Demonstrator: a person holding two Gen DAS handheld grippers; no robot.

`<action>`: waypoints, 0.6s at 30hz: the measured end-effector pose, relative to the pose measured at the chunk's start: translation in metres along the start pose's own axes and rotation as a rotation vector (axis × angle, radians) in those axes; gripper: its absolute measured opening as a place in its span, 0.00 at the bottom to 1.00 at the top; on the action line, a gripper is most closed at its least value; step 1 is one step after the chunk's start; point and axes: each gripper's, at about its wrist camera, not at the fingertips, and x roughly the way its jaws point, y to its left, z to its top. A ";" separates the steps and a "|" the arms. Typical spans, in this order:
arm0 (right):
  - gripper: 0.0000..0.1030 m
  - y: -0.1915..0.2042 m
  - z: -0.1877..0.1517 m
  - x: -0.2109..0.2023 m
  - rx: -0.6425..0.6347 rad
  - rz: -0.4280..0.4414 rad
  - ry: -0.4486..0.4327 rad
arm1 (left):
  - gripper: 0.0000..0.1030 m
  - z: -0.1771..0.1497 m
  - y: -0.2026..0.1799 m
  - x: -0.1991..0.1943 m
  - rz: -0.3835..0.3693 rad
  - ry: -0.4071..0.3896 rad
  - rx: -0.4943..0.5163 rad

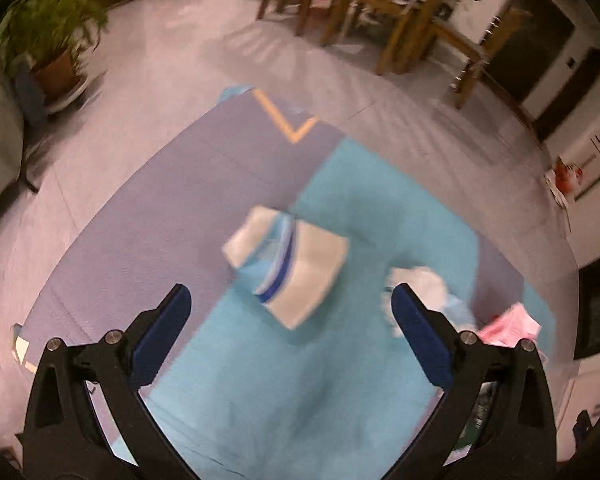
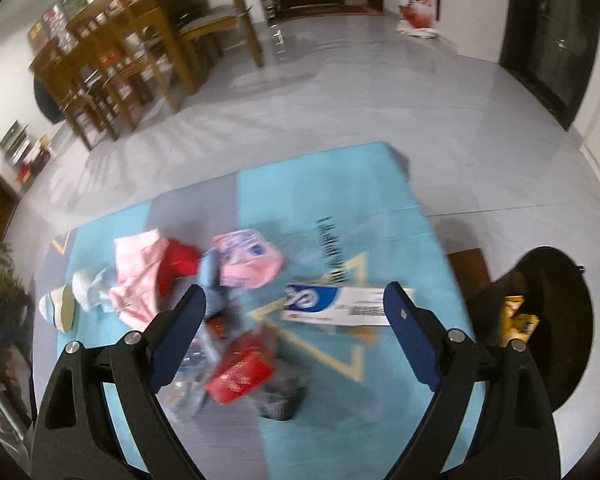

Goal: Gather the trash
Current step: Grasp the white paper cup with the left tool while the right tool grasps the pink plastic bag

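Landmark = the blue mat on the floor; all trash sits on it or right by it.

L gripper: jaws spread wide, nothing between them, hovering above the mat. White-and-blue packet lies on the mat just ahead of the gap, closer to the L finger side, not touching either finger. White crumpled tissue sits on the mat just behind the R finger tip, partly hidden by it. Pink wrapper lies near the mat's right edge, beside the tissue.

R gripper: jaws also spread wide, empty, above the mat. Pile of trash on the mat w/ pink bag at mid-mat, red wrapper nearer the camera between the fingers, pink paper toward the mat's left side. White-and-blue box lies flat on the mat, its far end behind the R finger. Black trash bag sits off the mat's right edge, mouth open, yellow item inside. Views blurred; small details unreadable.
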 end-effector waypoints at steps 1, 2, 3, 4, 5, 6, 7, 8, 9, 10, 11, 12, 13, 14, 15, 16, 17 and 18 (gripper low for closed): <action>0.86 0.010 -0.002 0.005 -0.003 0.012 0.005 | 0.97 0.002 0.006 0.006 0.010 0.008 -0.013; 0.86 0.017 -0.003 0.009 -0.004 0.026 0.014 | 0.97 0.003 0.010 0.012 0.017 0.018 -0.022; 0.86 0.023 -0.006 0.015 -0.006 0.049 0.028 | 0.97 0.004 0.013 0.017 0.020 0.030 -0.029; 0.86 0.032 -0.008 0.019 -0.008 0.068 0.039 | 0.97 0.005 0.016 0.022 0.019 0.041 -0.038; 0.86 0.040 -0.008 0.023 -0.011 0.093 0.055 | 0.97 0.006 0.018 0.027 0.012 0.049 -0.045; 0.86 0.049 -0.008 0.028 -0.013 0.113 0.071 | 0.97 0.007 0.019 0.035 0.004 0.056 -0.050; 0.86 0.059 -0.007 0.034 -0.019 0.134 0.093 | 0.97 0.008 0.018 0.040 -0.009 0.063 -0.055; 0.86 0.069 -0.006 0.039 -0.027 0.151 0.110 | 0.97 0.009 0.015 0.045 -0.025 0.072 -0.055; 0.86 0.077 -0.005 0.044 -0.036 0.163 0.125 | 0.97 0.009 0.011 0.048 -0.034 0.080 -0.050; 0.86 0.088 -0.003 0.050 -0.051 0.171 0.142 | 0.97 0.010 0.006 0.052 -0.040 0.084 -0.037; 0.86 0.098 -0.002 0.056 -0.064 0.174 0.157 | 0.97 0.010 0.002 0.055 -0.042 0.083 -0.021; 0.86 0.110 0.001 0.064 -0.075 0.174 0.177 | 0.97 0.012 -0.004 0.058 -0.039 0.079 0.007; 0.86 0.117 0.002 0.071 -0.076 0.172 0.191 | 0.97 0.014 -0.010 0.060 -0.038 0.070 0.043; 0.86 0.125 0.004 0.079 -0.075 0.174 0.209 | 0.97 0.014 -0.014 0.062 -0.037 0.062 0.068; 0.86 0.133 0.006 0.087 -0.073 0.180 0.227 | 0.97 0.015 -0.020 0.065 -0.027 0.054 0.105; 0.86 0.139 0.007 0.093 -0.072 0.183 0.241 | 0.97 0.016 -0.022 0.068 -0.023 0.054 0.122; 0.86 0.147 0.009 0.101 -0.072 0.180 0.257 | 0.97 0.017 -0.025 0.071 -0.019 0.056 0.140; 0.86 0.152 0.010 0.106 -0.072 0.172 0.265 | 0.97 0.017 -0.028 0.076 -0.016 0.060 0.164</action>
